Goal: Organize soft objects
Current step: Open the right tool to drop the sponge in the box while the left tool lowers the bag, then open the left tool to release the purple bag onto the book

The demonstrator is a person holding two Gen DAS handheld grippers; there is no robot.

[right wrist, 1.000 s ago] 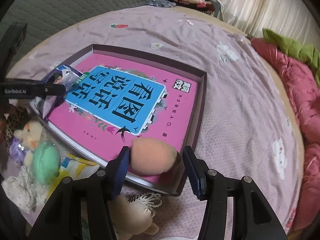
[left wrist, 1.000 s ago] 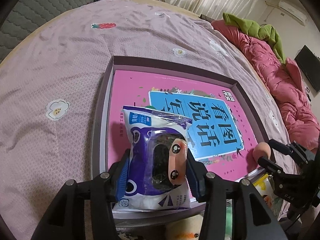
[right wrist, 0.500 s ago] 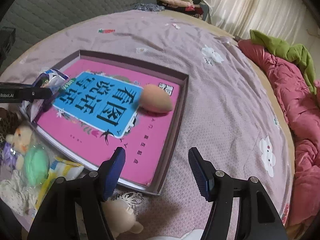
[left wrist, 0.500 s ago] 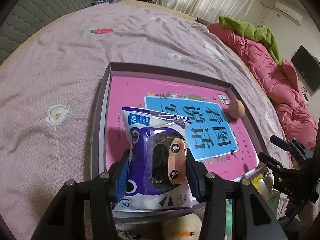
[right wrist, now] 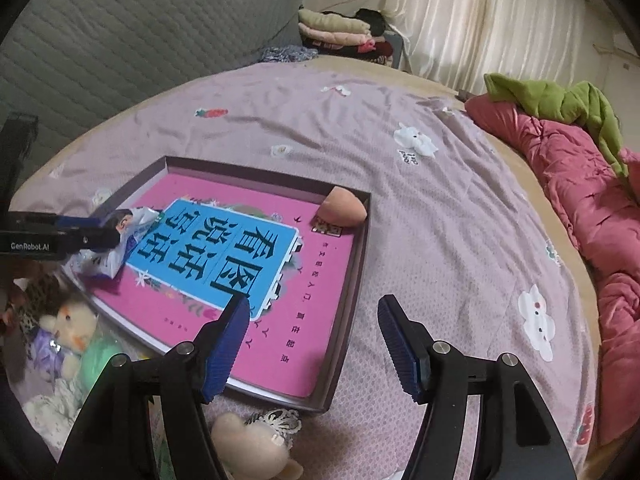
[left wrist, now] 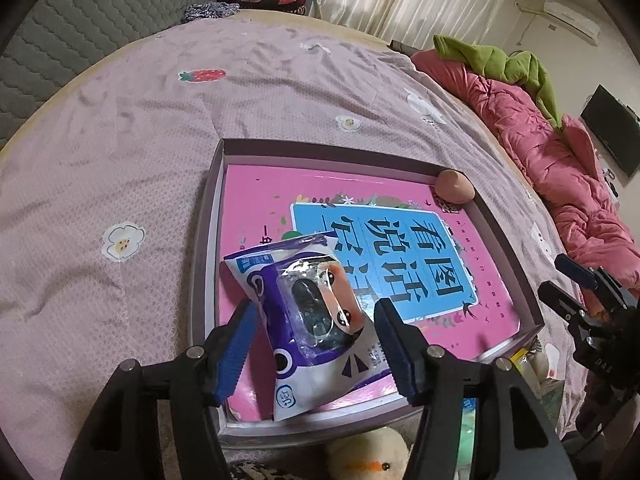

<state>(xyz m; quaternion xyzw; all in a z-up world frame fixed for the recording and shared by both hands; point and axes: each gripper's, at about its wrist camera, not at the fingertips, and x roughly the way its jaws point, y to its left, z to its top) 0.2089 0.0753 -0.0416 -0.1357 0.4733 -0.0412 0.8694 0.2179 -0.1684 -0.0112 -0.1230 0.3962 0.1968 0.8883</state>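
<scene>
A shallow purple-rimmed box (left wrist: pixel 204 248) lies on the bed with a pink book (left wrist: pixel 380 248) inside it. A blue-and-white plastic packet (left wrist: pixel 316 320) holding a small toy rests tilted on the book's near corner. My left gripper (left wrist: pixel 314 308) straddles the packet; its jaws are opening and the pads stand just off the packet's sides. A peach egg-shaped sponge (right wrist: pixel 344 212) lies in the box's far right corner. My right gripper (right wrist: pixel 313 302) hangs open above the box's near edge with nothing between its fingers.
Small plush toys crowd the bed in front of the box: a yellow chick (left wrist: pixel 372 456), a bear (right wrist: pixel 68 320), a green soft ball (right wrist: pixel 98 360), a beige plush (right wrist: pixel 248 448). A pink quilt (right wrist: pixel 580 184) is heaped on the right. Folded clothes (right wrist: pixel 336 28) sit beyond the bed.
The right gripper let go of the peach sponge, which rolled to the box's far corner, and drew back upward. The left jaws widened off the packet, which tipped a little.
</scene>
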